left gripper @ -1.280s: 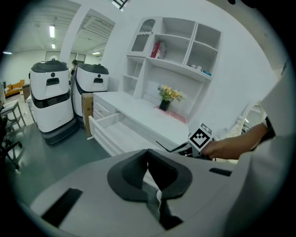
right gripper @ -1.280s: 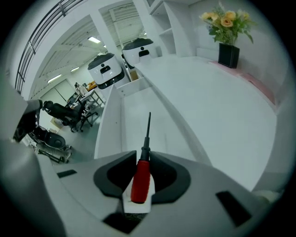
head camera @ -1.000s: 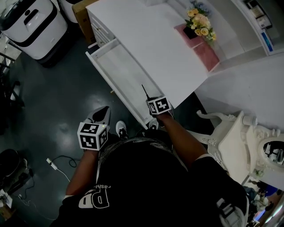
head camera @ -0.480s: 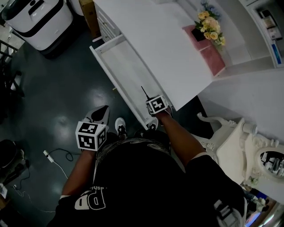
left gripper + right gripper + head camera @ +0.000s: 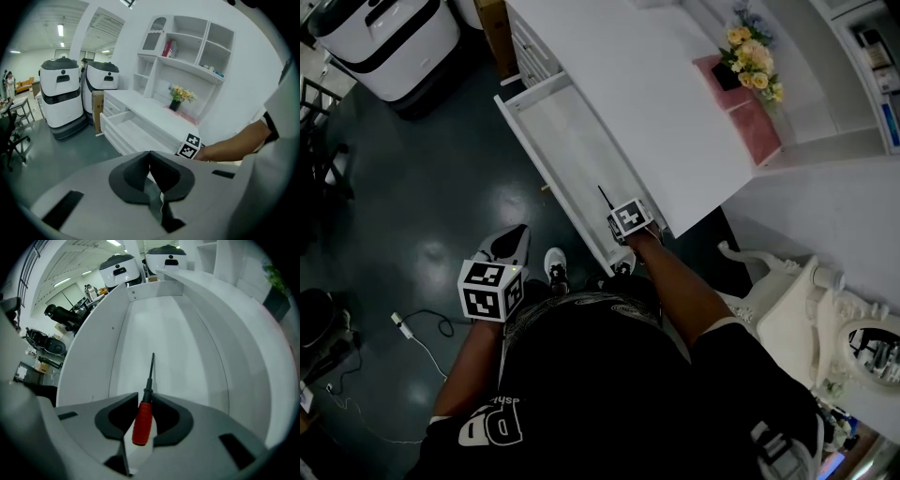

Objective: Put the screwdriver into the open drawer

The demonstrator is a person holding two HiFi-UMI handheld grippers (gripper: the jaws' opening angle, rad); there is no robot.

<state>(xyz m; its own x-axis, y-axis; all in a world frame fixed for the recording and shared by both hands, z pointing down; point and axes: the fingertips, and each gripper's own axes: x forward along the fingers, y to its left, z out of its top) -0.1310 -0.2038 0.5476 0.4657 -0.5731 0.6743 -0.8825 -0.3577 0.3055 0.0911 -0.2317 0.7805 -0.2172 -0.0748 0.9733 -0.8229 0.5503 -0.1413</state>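
Observation:
The screwdriver [image 5: 143, 420] has a red ribbed handle and a thin black shaft. My right gripper [image 5: 145, 397] is shut on the handle, and the shaft points down into the open white drawer [image 5: 159, 329]. In the head view the right gripper [image 5: 623, 223] hangs over the near end of the drawer [image 5: 567, 141], with the black shaft of the screwdriver [image 5: 605, 197] sticking out ahead of it. My left gripper [image 5: 517, 234] is held over the dark floor, left of the drawer. In its own view the left gripper [image 5: 150, 154] has its jaws together with nothing between them.
The drawer stands pulled out of a white desk [image 5: 628, 84] that carries a flower pot [image 5: 755, 70] on a pink cloth. Two white machines [image 5: 70, 98] stand on the floor beyond. An ornate white chair [image 5: 797, 309] is at the right, and a cable [image 5: 417, 328] lies on the floor.
My right gripper has sunk a little toward the drawer with the screwdriver still in it. The left gripper has barely moved.

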